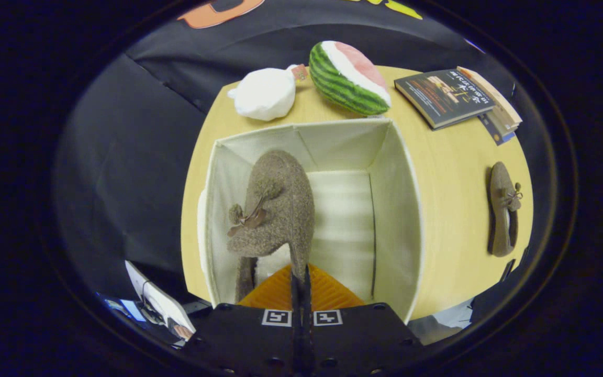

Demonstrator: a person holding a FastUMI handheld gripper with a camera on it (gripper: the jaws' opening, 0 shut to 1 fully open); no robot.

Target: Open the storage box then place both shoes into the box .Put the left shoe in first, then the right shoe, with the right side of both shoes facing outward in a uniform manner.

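Step in hand: first shoe (280, 204) going into the storage box (401, 209); judged the left shoe, as the task puts it first, though left or right could not be told.
Tool: tool (301, 280) clenched on the rim of the first shoe, fingers nearly together, shoe hanging inside the box toward its left wall.
Box: open, sat on the bench (453, 220), floor bare beside the shoe.
Second shoe: second shoe (504, 209) lay on the bench well apart from the box, to its right.
Next move (judged): lower, set the shoe down with its right side outward, release, then fetch the second shoe.
Writing: book (445, 96) cover carried text too small to read.
Other items: watermelon toy (351, 78) and white pouch (265, 94) beyond the box.
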